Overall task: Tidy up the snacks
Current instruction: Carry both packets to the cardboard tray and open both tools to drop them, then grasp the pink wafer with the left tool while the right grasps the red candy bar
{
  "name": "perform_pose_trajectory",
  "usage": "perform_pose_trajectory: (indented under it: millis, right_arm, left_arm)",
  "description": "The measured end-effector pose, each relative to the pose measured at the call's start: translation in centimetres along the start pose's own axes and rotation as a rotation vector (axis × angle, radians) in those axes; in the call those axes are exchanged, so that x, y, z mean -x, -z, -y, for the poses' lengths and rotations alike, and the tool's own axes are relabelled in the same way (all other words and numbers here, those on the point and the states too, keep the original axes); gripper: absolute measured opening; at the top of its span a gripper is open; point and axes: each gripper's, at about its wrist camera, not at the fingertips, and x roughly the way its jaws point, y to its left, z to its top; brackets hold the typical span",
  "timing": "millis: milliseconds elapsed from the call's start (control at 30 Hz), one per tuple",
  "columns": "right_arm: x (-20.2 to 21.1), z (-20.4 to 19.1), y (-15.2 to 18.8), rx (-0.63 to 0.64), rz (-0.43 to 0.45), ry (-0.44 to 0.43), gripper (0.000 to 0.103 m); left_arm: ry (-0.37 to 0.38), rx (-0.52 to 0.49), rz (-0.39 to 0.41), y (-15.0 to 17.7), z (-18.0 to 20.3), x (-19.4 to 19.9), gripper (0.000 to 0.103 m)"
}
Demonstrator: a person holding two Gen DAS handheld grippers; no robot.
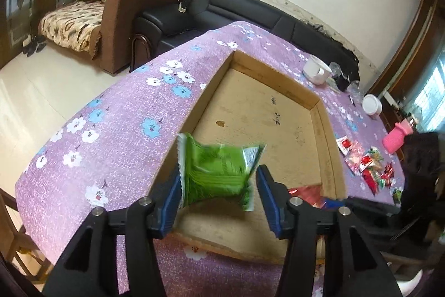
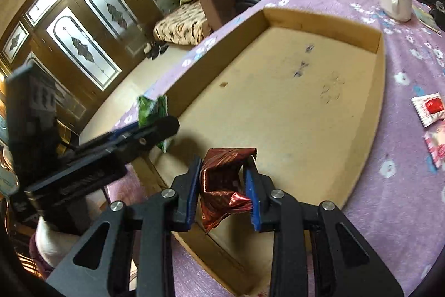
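Purple floral surface (image 1: 116, 146) w/ wooden tray (image 1: 264, 113), sofas behind. Left claw (image 1: 218, 185), angled down over tray, part-open around green packet (image 1: 219, 171). Right claw (image 2: 222, 180), angled likewise, nearly closed, pinches red packet (image 2: 222, 180).

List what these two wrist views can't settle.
- Green packet, left wrist view: print motion-blurred, unreadable; whether the right pad touches it is unclear.
- Red foil packet, right wrist view: crumpled, no label legible.
- Snack pile: too small to count.
- Wooden tray: near wall hidden behind right gripper.

Matt raw-wood tray (image 1: 322, 113), woven-looking purple cloth (image 1: 116, 113), glossy green (image 1: 219, 171) and crinkled red foil (image 2: 225, 180) packets.
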Motion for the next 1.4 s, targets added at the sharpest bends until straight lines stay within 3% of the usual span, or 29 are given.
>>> perform_pose_trajectory:
  millis: [167,433,600,767,833,1033,1400]
  right_arm:
    - [0.9,-0.4,0.1,0.021,0.030,0.013,0.049]
    - [6.9,2.5,1.7,-0.023,0.139,0.028,0.050]
    - [13.0,8.8,4.0,-0.113,0.226,0.174,0.054]
    - [17.3,15.3,6.4,-0.228,0.249,0.345,0.055]
    - [18.0,16.9,6.9,-0.253,0.253,0.362,0.055]
    - [16.9,18.2,6.9,-0.247,0.244,0.334,0.055]
    - [12.8,18.7,4.5,-0.079,0.185,0.404,0.054]
  left_arm:
    - [0.024,0.031,0.029,-0.3,-0.2,1.0,0.057]
    - [0.074,0.016,0.081,-0.6,1.5,2.9,0.063]
    - [0.111,-0.040,0.068,-0.3,3.9,2.6,0.065]
    - [0.159,-0.090,0.014,0.4,6.6,1.2,0.065]
    - [0.174,-0.114,-0.008,0.6,8.0,0.6,0.065]
    - [0.202,-0.212,-0.060,1.9,12.3,-0.2,0.065]
    - [0.224,-0.368,-0.140,1.9,18.9,-3.2,0.066]
